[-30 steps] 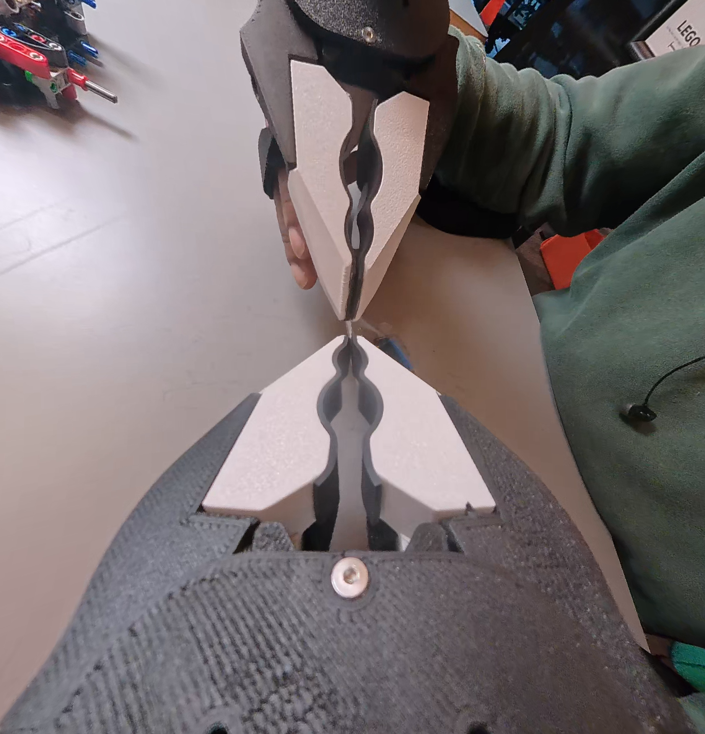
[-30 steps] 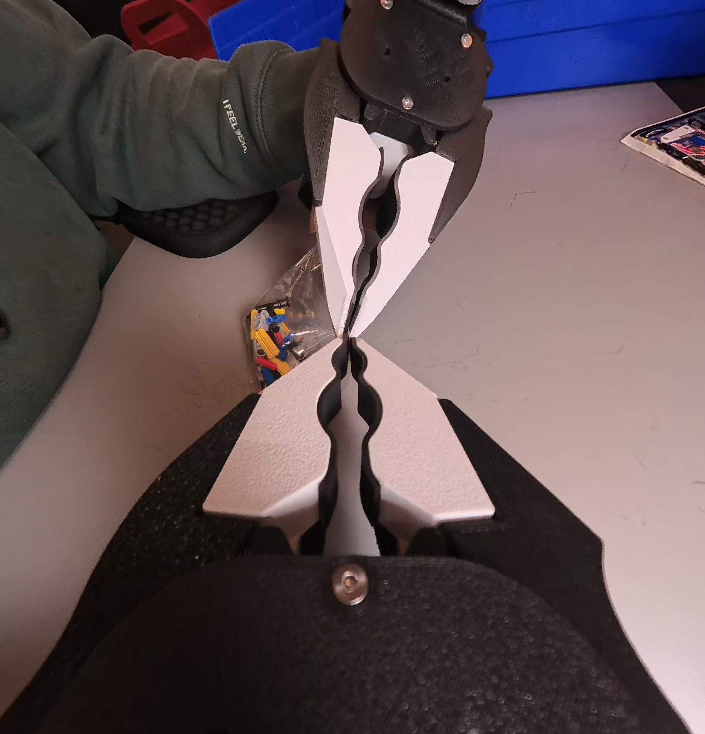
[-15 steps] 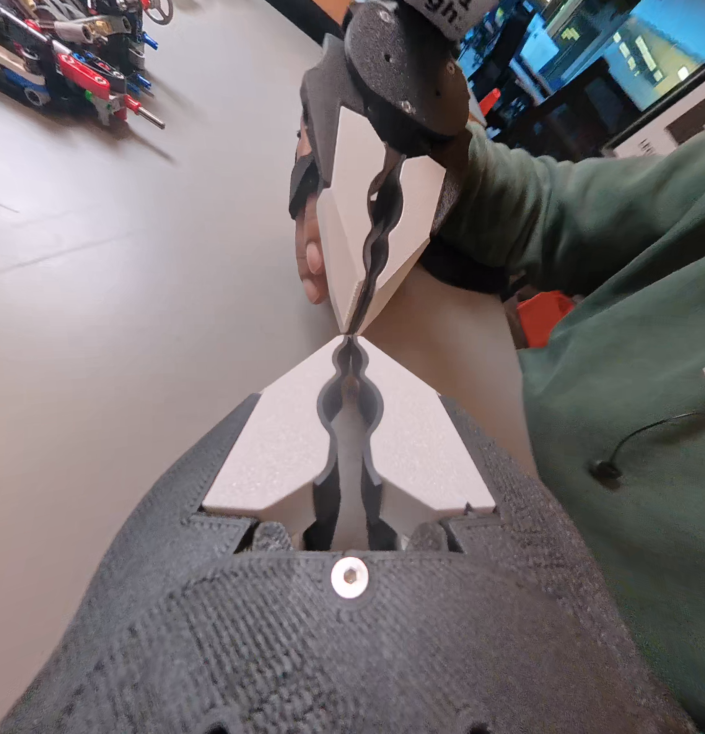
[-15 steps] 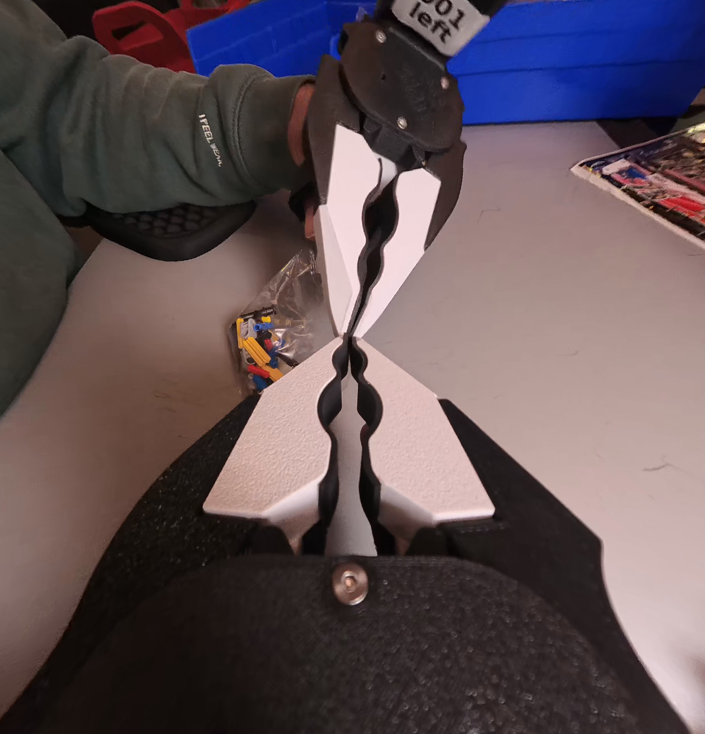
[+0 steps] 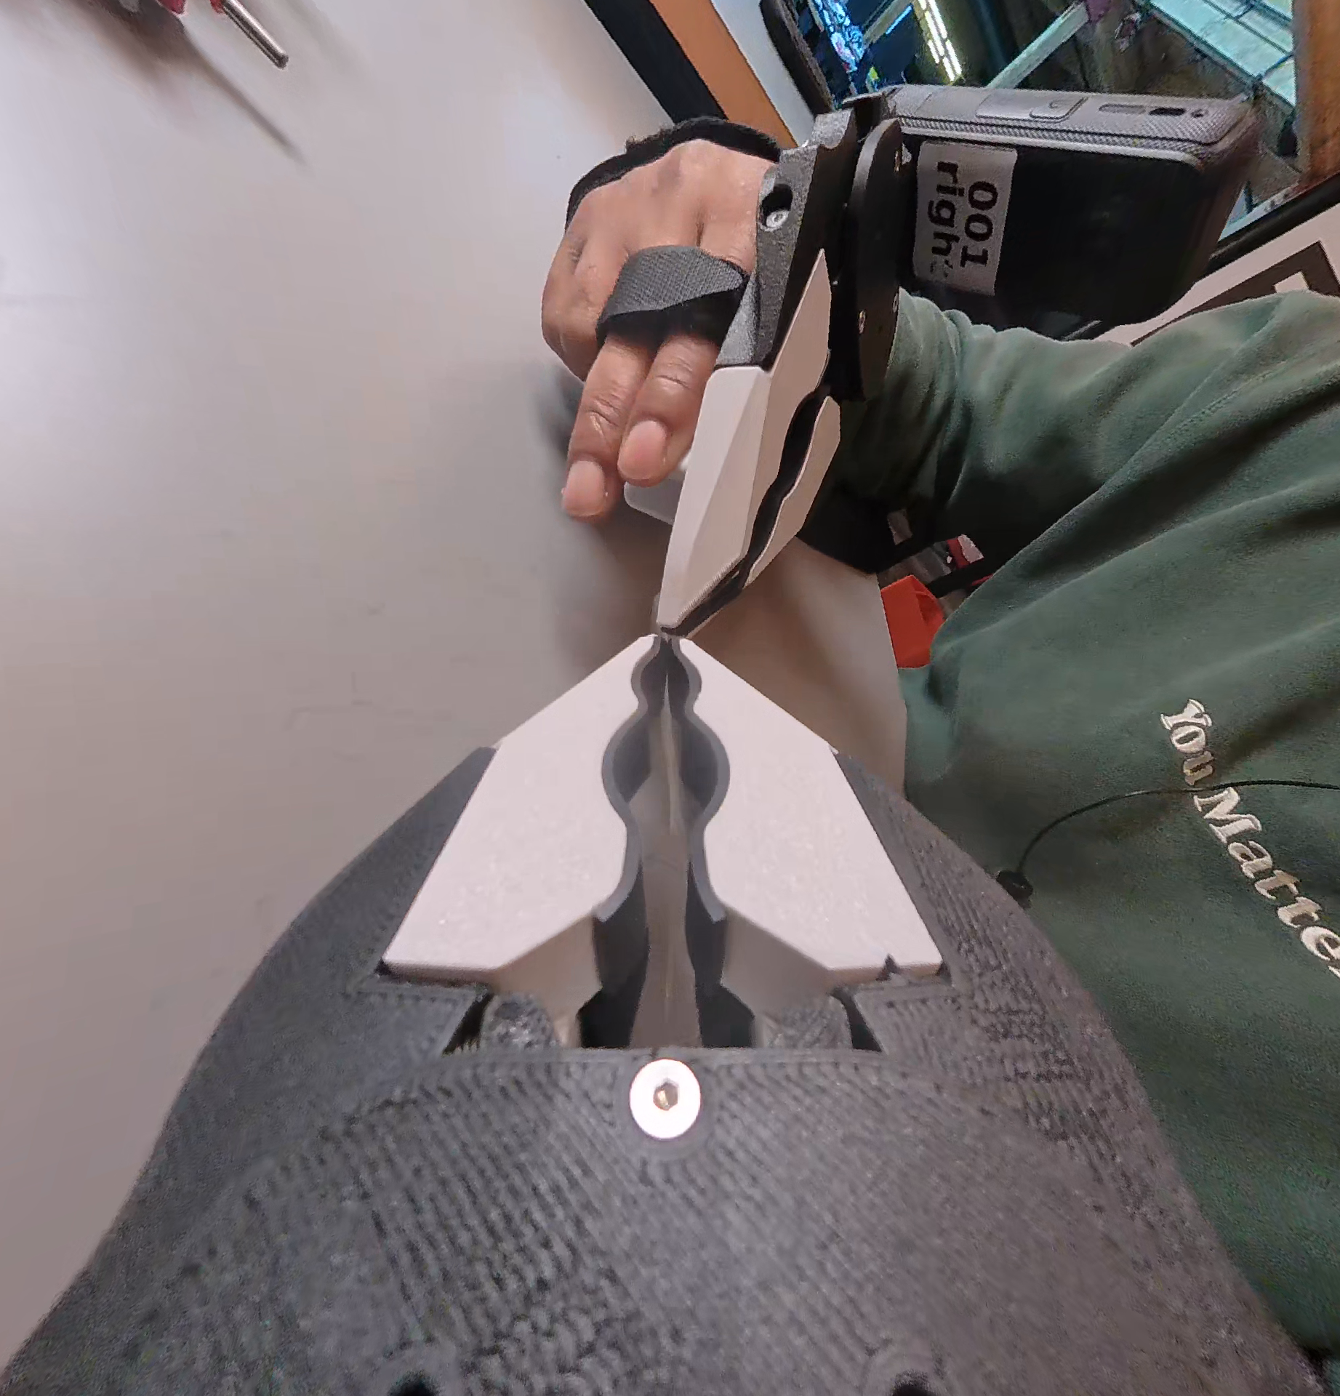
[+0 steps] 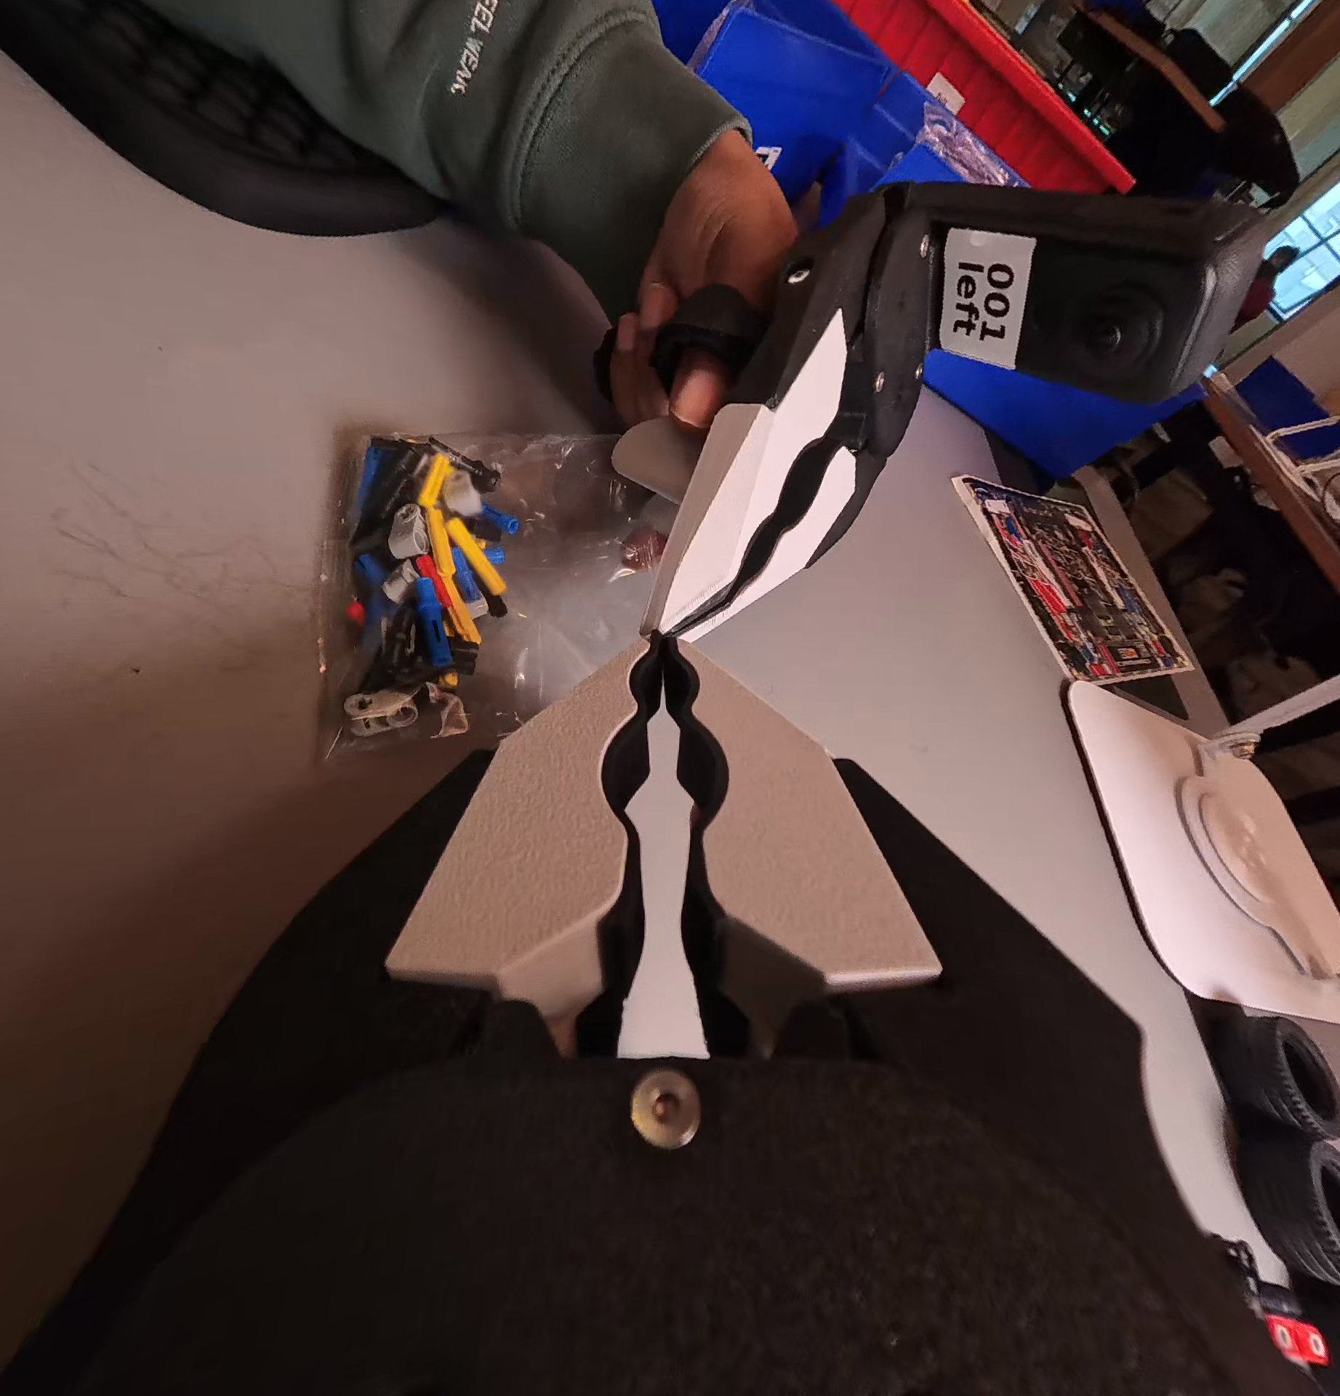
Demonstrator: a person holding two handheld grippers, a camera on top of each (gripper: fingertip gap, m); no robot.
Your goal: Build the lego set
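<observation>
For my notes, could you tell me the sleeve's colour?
Dark green sleeve, clearest in the right wrist view.

Both grippers meet tip to tip above the table (image 6: 916,680). A parts bag (image 6: 455,589) lies just beside them; bare surface runs toward the booklet (image 6: 1067,582).

grey table (image 6: 916,718) bearing parts bag (image 6: 455,589), booklet (image 6: 1067,582), perhaps tyres (image 6: 1301,1118)

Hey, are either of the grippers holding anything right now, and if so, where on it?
Cannot tell. The left gripper and right gripper are both shut, tip to tip; nothing shows between them.
</observation>
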